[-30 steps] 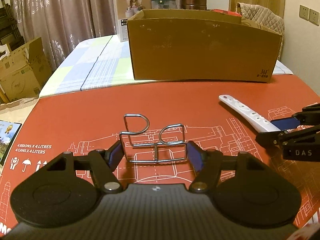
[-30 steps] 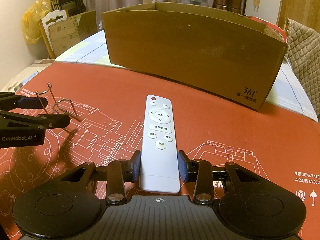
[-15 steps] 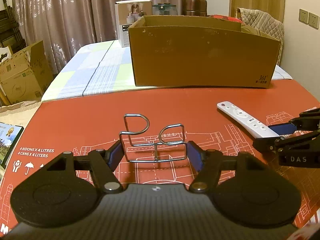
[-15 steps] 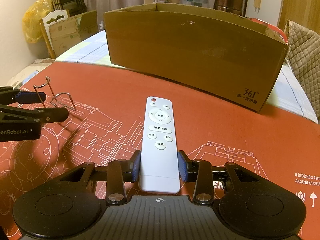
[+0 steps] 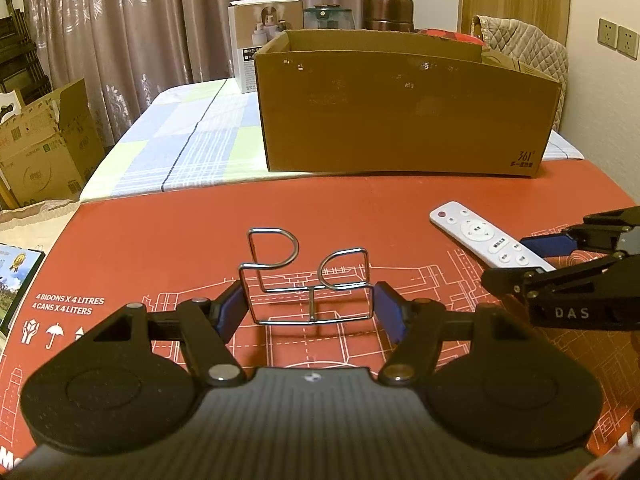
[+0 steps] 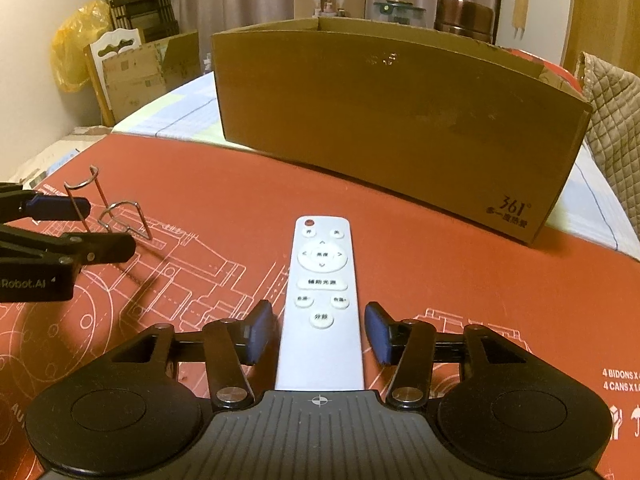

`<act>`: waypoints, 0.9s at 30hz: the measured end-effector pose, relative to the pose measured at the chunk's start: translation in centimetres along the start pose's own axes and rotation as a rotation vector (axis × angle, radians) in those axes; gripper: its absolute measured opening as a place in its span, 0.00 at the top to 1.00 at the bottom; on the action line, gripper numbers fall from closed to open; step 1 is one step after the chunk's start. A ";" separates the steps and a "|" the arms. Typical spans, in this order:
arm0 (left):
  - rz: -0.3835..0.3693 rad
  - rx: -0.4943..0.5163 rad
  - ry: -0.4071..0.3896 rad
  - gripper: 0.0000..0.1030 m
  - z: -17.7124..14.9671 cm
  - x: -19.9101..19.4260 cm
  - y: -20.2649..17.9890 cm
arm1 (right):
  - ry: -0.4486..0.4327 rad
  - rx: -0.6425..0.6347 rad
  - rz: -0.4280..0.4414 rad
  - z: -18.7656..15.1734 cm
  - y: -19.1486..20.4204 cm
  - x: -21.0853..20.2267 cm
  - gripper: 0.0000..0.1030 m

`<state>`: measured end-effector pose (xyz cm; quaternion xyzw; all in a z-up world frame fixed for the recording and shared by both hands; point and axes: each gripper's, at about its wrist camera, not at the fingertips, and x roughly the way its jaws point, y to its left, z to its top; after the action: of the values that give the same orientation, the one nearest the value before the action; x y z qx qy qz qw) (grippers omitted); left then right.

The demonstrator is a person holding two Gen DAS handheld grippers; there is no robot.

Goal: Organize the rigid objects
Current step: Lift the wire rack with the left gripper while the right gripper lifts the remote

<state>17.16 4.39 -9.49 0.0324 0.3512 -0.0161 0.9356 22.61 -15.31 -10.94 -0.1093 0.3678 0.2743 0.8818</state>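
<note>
A bent chrome wire rack (image 5: pixel 312 289) sits low over the red mat between the blue pads of my left gripper (image 5: pixel 308 308), which is shut on its two ends. In the right wrist view the same rack (image 6: pixel 120 204) and left gripper (image 6: pixel 100 226) show at the far left. A white remote (image 6: pixel 322 280) lies flat on the mat between the pads of my right gripper (image 6: pixel 320 332). Its jaws are opening, and a gap shows on each side of the remote. From the left wrist view, the remote (image 5: pixel 480 236) and right gripper (image 5: pixel 516 262) are at the right.
A big open cardboard box (image 5: pixel 400 120) stands across the far edge of the red mat (image 5: pixel 320 208), on a checked tablecloth (image 5: pixel 180 148). Behind it are a white carton (image 5: pixel 264 36) and jars. More cardboard boxes (image 5: pixel 44 148) stand on the floor to the left.
The right gripper's pads, pressed on the remote in the earlier frames, have spread apart and the remote now lies free between them. The left gripper still clasps the wire rack.
</note>
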 end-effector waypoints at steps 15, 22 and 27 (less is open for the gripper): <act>-0.004 -0.003 0.003 0.38 -0.1 0.0 -0.1 | 0.005 0.021 -0.009 0.4 0.0 0.0 0.65; -0.009 -0.009 -0.006 0.38 0.2 -0.2 -0.1 | -0.009 0.054 -0.012 0.5 -0.3 -0.7 0.66; -0.016 -0.014 -0.018 0.38 0.8 -0.9 -0.2 | -0.050 0.053 -0.022 0.9 -0.3 -2.3 0.66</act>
<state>17.05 4.14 -8.30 0.0230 0.3431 -0.0213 0.9388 21.95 -16.13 -8.69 -0.0831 0.3516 0.2574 0.8962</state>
